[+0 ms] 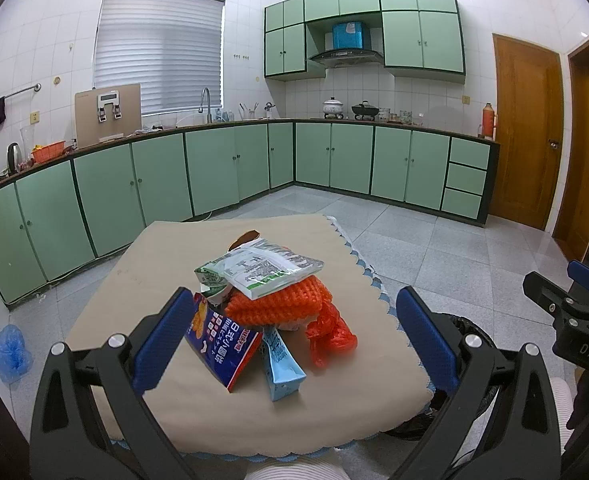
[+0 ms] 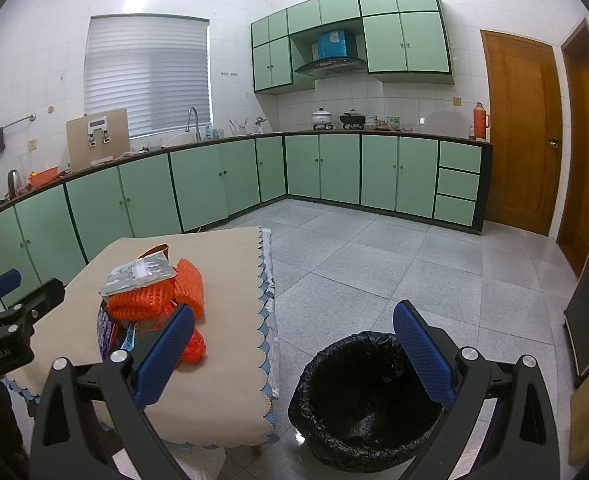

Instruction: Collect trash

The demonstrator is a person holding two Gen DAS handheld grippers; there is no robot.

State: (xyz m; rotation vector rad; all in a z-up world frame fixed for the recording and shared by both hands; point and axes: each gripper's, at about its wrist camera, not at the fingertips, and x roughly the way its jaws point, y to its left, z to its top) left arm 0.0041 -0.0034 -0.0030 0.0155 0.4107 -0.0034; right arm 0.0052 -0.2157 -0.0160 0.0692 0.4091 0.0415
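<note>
A: Closest in, what are the two tools doing?

B: The left gripper (image 1: 294, 344) has its blue fingers (image 1: 162, 344) spread wide and holds nothing; they frame the trash pile from the near side. The right gripper (image 2: 294, 356) is spread just as wide, empty too, with one finger over the table's near corner and the other over the bin.

A: And the trash itself?

B: It lies heaped in the middle of the table (image 1: 142, 264), on a beige cloth with a scalloped blue edge. Nearest is a dark blue snack box (image 1: 224, 344) with red trim, tilted against the heap, and just beside it a light blue carton (image 1: 282, 364) lying flat. A crumpled red plastic bag (image 1: 328, 332) touches the carton's far side.

A: Higher up the pile?

B: An orange foam net (image 1: 278, 300) sits in the middle, and a white-and-green wrapper (image 1: 266, 266) rests on top of it. A brown scrap pokes out behind; I cannot tell what it is.

A: Where is the bin?

B: On the floor just right of the table: a round bin with a black liner (image 2: 358, 404), open at the top. Its inside is too dark to read.

A: Beyond that?

B: Grey tiled floor, then green cabinets (image 2: 334, 172) along the walls and a wooden door (image 2: 522, 132) far right.
</note>
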